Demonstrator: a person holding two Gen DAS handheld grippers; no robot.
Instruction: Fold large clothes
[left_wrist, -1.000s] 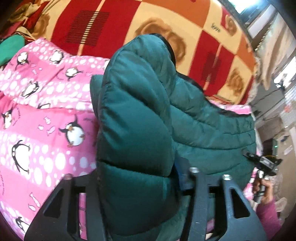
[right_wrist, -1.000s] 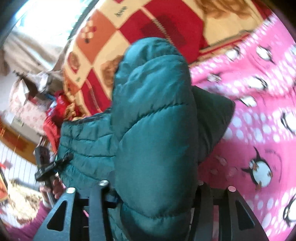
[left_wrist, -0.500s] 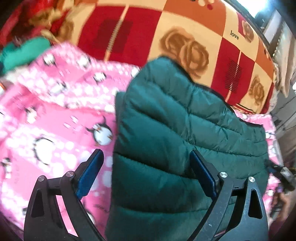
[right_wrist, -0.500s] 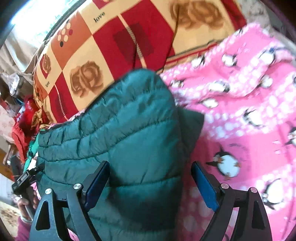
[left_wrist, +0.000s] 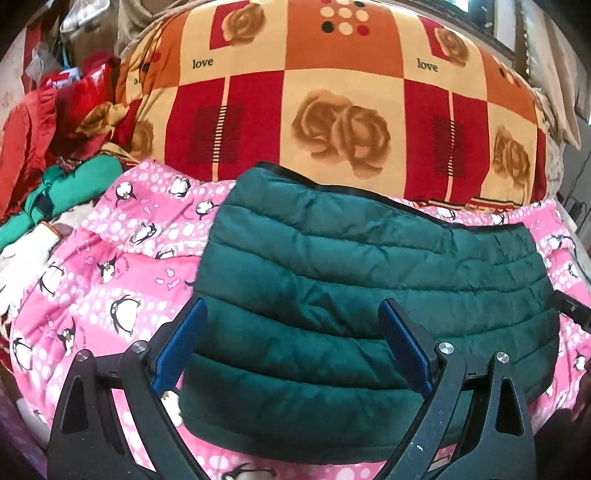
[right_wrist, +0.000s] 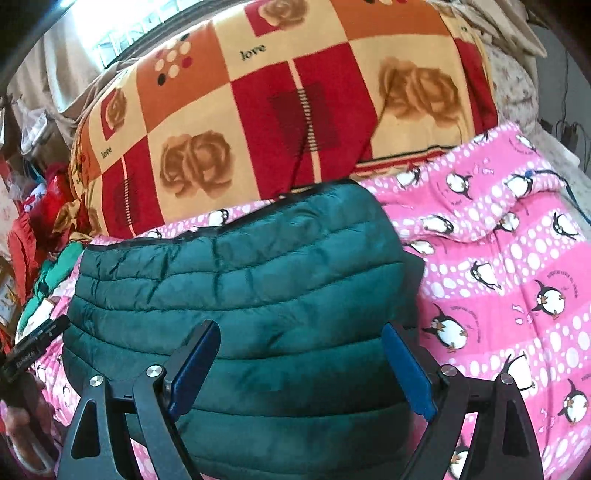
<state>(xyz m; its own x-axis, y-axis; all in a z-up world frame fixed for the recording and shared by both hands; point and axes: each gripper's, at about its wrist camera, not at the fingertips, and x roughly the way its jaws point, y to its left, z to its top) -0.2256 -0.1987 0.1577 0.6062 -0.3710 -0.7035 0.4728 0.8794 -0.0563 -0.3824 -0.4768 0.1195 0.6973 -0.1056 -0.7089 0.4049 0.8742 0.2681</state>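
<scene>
Open bedding on the sides, clutter at one end

The pink penguin sheet (right_wrist: 517, 266) lies bare beside the folded green jacket (left_wrist: 369, 280); the rolled checked blanket (left_wrist: 332, 110) walls the far side, piled clothes (left_wrist: 55, 155) crowd its left.

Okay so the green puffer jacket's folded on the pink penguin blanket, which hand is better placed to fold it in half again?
Probably the left. The left gripper hangs open right at the jacket's free side edge; the right gripper, also open, sits further in over its quilting.

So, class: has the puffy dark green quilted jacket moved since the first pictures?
Yes. The green quilted jacket was held bunched up between both claws; now it lies folded flat on the pink penguin blanket, below the checked rose quilt.
</scene>
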